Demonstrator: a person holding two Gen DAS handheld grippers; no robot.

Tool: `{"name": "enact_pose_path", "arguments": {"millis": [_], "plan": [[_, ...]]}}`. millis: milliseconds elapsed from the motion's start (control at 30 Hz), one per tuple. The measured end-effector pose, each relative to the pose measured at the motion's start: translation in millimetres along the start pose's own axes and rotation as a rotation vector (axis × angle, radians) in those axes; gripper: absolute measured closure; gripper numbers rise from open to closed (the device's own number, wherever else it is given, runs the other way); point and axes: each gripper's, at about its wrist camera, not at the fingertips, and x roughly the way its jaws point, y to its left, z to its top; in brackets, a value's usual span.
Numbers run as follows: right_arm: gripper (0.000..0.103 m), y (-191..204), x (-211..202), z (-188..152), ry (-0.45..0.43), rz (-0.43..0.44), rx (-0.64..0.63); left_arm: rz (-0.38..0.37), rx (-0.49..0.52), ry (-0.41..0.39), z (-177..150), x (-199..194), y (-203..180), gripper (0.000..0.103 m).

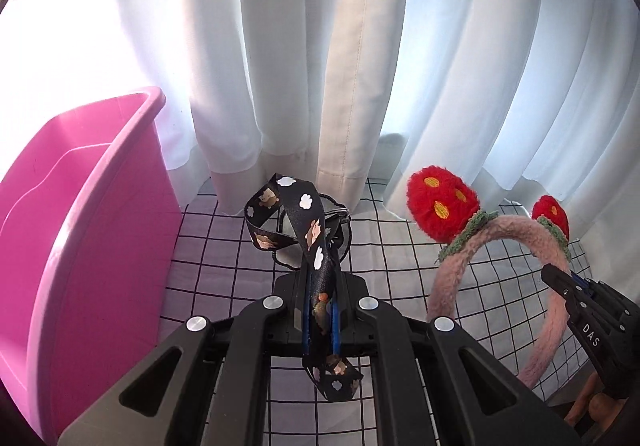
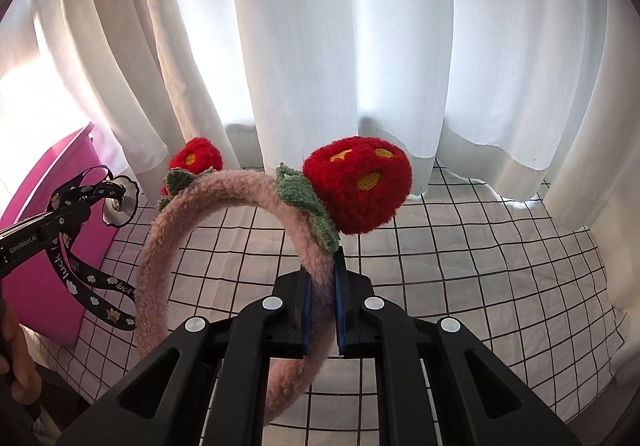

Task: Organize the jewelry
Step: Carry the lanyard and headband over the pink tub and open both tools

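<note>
My left gripper [image 1: 320, 310] is shut on a black lanyard [image 1: 310, 234] printed with bears and clouds, held above the table; a round charm [image 1: 316, 238] hangs at its far end. The lanyard also shows in the right wrist view [image 2: 86, 270] beside the left gripper [image 2: 76, 211]. My right gripper [image 2: 323, 310] is shut on a fluffy pink headband [image 2: 224, 193] with two red strawberry pom-poms [image 2: 358, 185], held upright. The headband [image 1: 500, 242] and right gripper [image 1: 560, 284] show at the right of the left wrist view.
A pink plastic bin [image 1: 80, 226] stands at the left, open at the top; it also shows in the right wrist view [image 2: 48, 286]. A white black-grid tablecloth [image 2: 480, 266] covers the table. White curtains [image 1: 360, 45] hang close behind.
</note>
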Motion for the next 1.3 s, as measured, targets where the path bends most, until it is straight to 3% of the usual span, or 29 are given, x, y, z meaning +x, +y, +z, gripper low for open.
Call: {"name": "enact_pose_path", "arguments": {"millis": [400, 767, 1033, 1300], "plan": [[0.094, 56, -62, 60, -0.151, 0.067, -0.066, 0.017, -0.021, -0.153, 53, -87, 27, 0.096], [0.094, 184, -68, 106, -0.206, 0.252, -0.217, 0.213, -0.127, -0.238, 73, -154, 129, 0.096], [0.094, 284, -46, 113, -0.167, 0.329, -0.351, 0.337, -0.214, -0.207, 60, -165, 205, 0.096], [0.094, 366, -21, 97, -0.101, 0.312, -0.5, 0.387, -0.307, -0.121, 27, -148, 261, 0.096]]}}
